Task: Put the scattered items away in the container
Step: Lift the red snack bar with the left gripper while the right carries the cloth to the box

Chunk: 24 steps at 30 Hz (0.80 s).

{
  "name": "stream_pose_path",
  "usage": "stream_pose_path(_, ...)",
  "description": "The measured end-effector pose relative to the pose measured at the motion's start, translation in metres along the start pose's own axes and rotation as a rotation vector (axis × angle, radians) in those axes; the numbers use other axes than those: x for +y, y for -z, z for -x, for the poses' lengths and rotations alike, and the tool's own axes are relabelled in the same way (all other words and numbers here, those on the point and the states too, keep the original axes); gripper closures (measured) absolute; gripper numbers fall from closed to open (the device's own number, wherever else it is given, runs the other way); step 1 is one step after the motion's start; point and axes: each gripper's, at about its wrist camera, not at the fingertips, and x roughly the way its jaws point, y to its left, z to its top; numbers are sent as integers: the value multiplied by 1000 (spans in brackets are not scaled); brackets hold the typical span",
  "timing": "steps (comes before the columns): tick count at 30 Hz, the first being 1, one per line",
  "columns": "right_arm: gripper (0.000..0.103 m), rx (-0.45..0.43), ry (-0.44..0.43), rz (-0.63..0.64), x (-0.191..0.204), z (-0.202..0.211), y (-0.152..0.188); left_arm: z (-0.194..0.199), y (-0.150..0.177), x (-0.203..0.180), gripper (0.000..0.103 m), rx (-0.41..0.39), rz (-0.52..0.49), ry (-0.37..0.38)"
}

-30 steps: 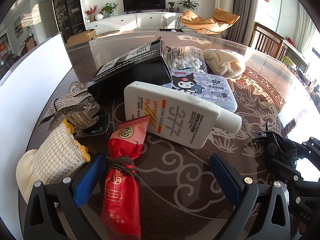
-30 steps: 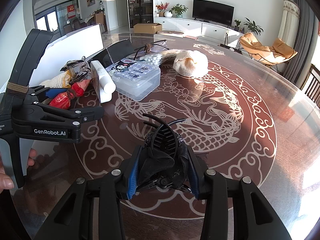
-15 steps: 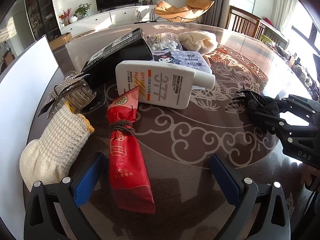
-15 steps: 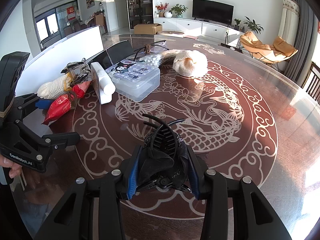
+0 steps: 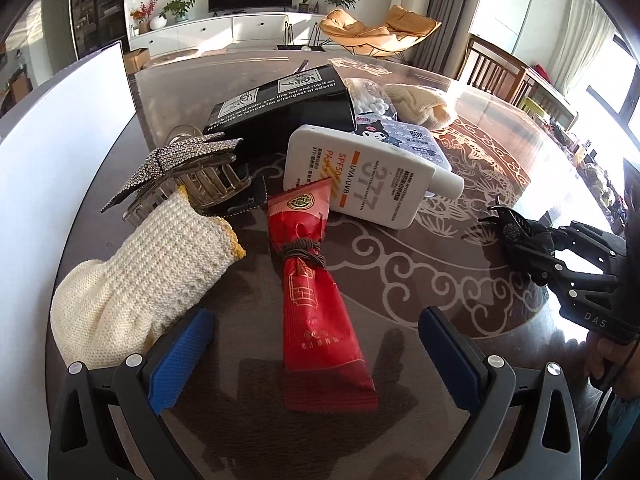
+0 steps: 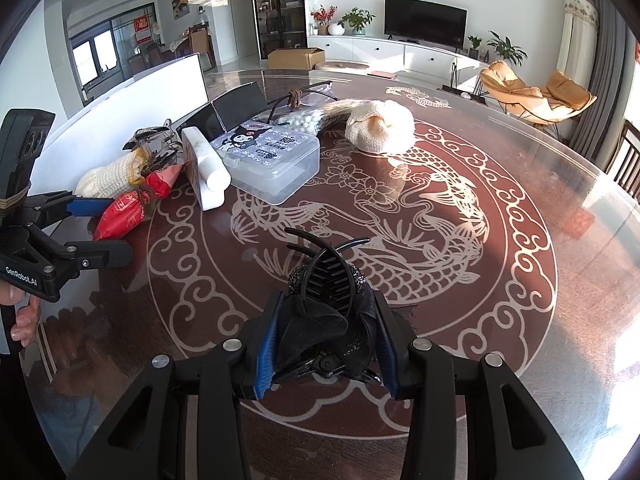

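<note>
Black beaded hair claw [image 6: 326, 312] pinched in right hand-held gripper [image 6: 326, 354]

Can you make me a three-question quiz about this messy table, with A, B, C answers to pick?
1. Where does the red snack packet lie?
A. between the fingers of the open left tool
B. on top of the black box
C. inside the clear case

2. What colour are the pads on the tool fingers?
A. green
B. blue
C. yellow

3. What is the right tool doing?
A. hanging open with nothing in it
B. pinching the white bottle
C. shut on the black hair claw

Answers:
1 A, the packet stretches up the gap between the two wide-apart pads, touching neither.
2 B, both tools show blue ribbed pads.
3 C, the claw sits squeezed between the pads, its teeth sticking out forward.
</note>
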Motion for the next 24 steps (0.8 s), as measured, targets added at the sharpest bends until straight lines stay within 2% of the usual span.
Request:
stream_pose_path(1, 60, 0, 0, 0, 0, 0, 0, 0, -2, -2, 12, -4, -3, -23)
stream_pose_path(2, 60, 0, 1, 0, 0, 0, 0, -1, -4, -2, 18, -7, -4, -41)
stream_pose_path(3, 60, 0, 0, 0, 0, 0, 0, 1, -5, -2, 33, -12, 0, -50)
stream_pose_path(4, 60, 0, 1, 0, 0, 0, 0, 3, -7, 0, 60, -20, 12, -46)
stream_pose_path(5, 60, 0, 2, -1, 0, 0, 0, 4, -8, 4, 75, -21, 37, -21)
stream_pose_path(6, 60, -1, 4, -3, -1, 0, 0, 4, -8, 9, 83, -16, 72, 9)
stream_pose_path(9, 61, -4, 8, -14, -4, 1, 1, 7, -2, 10, 83, -31, 113, 23)
stream_pose_path(12, 63, -40, -16, -32, -8, 9, 2, 19, 19, 4, 83, -50, 135, 59)
stream_pose_path(14, 65, -101, -64, -43, -10, 22, 5, 31, 36, -3, 83, -73, 137, 72)
stream_pose_path(16, 66, -91, -146, -98, -14, 25, 14, 43, 51, -11, 83, -95, 136, 84)
stream_pose_path(17, 66, -79, -160, -116, -13, 28, 20, 48, 55, -14, 83, -106, 136, 91)
stream_pose_path(20, 66, -107, -175, -139, -2, 44, 35, 61, 69, -19, 83, -130, 141, 103)
stream_pose_path(24, 66, -115, -199, -143, 21, 57, 46, 70, 72, -24, 83, -151, 126, 74)
